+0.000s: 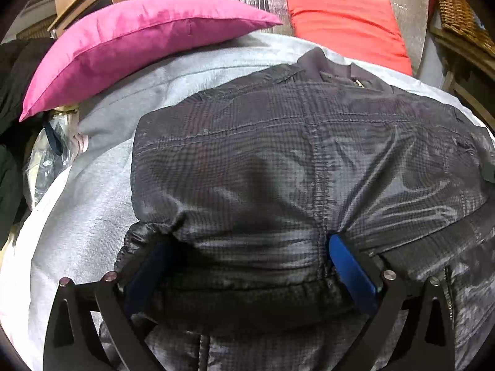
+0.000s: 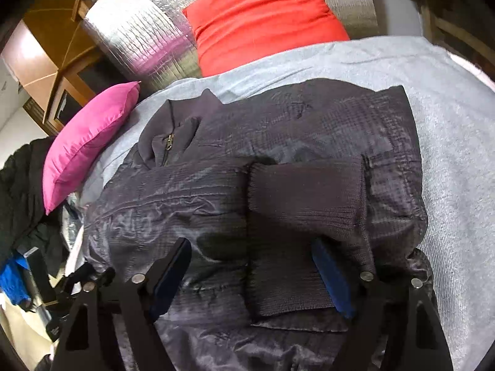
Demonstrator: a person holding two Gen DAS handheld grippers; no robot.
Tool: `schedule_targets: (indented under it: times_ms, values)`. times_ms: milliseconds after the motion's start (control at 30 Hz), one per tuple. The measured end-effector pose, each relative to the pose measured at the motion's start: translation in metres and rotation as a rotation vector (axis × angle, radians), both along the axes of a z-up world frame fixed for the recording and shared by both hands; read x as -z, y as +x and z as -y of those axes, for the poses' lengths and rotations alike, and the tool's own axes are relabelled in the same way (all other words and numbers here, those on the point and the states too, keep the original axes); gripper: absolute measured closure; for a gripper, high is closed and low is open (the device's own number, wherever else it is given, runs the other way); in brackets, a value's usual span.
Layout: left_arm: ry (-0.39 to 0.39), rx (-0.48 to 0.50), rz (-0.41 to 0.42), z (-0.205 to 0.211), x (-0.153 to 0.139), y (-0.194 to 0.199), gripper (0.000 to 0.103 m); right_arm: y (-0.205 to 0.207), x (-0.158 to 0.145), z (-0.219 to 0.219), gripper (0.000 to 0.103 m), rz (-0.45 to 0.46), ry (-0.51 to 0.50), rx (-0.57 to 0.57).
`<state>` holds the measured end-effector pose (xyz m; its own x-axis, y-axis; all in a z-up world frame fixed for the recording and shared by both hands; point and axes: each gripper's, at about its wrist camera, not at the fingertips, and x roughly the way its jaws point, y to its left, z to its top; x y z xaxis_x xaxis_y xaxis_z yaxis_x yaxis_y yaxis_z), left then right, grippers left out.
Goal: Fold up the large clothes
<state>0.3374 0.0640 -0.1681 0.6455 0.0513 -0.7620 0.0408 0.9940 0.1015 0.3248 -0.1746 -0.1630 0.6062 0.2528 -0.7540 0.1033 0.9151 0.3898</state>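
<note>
Jaws of the left gripper (image 1: 250, 247) stand wide apart, jacket (image 1: 278, 160) fabric bulging between them, unclamped. The right gripper (image 2: 252, 259), likewise spread, straddles the ribbed cuff (image 2: 306, 198) lying across the jacket body. Ahead of both, the jacket rests on a grey blanket (image 2: 433, 99). Beyond: pink cushion (image 1: 123, 40) ahead-left, red cushion (image 1: 343, 21) furthest.

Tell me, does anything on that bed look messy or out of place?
The dark jacket lies fairly neat on the grey blanket. Odd spot: the pink cushion sits askew at the bed's edge above a heap of clothes and plastic bags.
</note>
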Motion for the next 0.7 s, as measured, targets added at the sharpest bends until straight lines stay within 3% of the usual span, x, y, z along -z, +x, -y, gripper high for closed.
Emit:
schedule_targets:
  times_ms: [167,267,367,433,533,633,700]
  values:
    - [-0.015,-0.006,-0.004,0.000,-0.004,-0.001,0.000,-0.002,0.001,-0.008,0.020,0.014,-0.117,-0.023]
    - [-0.026,0.000,-0.021,-0.006,-0.021,-0.006,0.001,-0.003,-0.015,-0.022,0.019,-0.011,-0.214,-0.034]
    - [-0.067,-0.022,0.081,-0.020,-0.054,-0.014,0.001,-0.015,-0.047,-0.026,0.019,0.088,-0.276,-0.034]
    - [-0.082,-0.056,0.077,-0.028,-0.062,-0.007,0.001,-0.014,-0.056,-0.025,0.018,0.114,-0.328,-0.009]
    - [-0.083,-0.082,0.031,-0.029,-0.052,0.006,0.001,0.006,-0.048,-0.028,0.018,0.069,-0.464,0.013]
    - [-0.031,-0.089,-0.034,-0.020,-0.027,0.017,0.001,0.018,-0.026,-0.029,0.018,0.009,-0.524,-0.004]
    - [-0.040,-0.103,-0.062,-0.020,-0.014,0.021,0.000,0.023,-0.009,-0.030,0.015,-0.036,-0.547,-0.027]
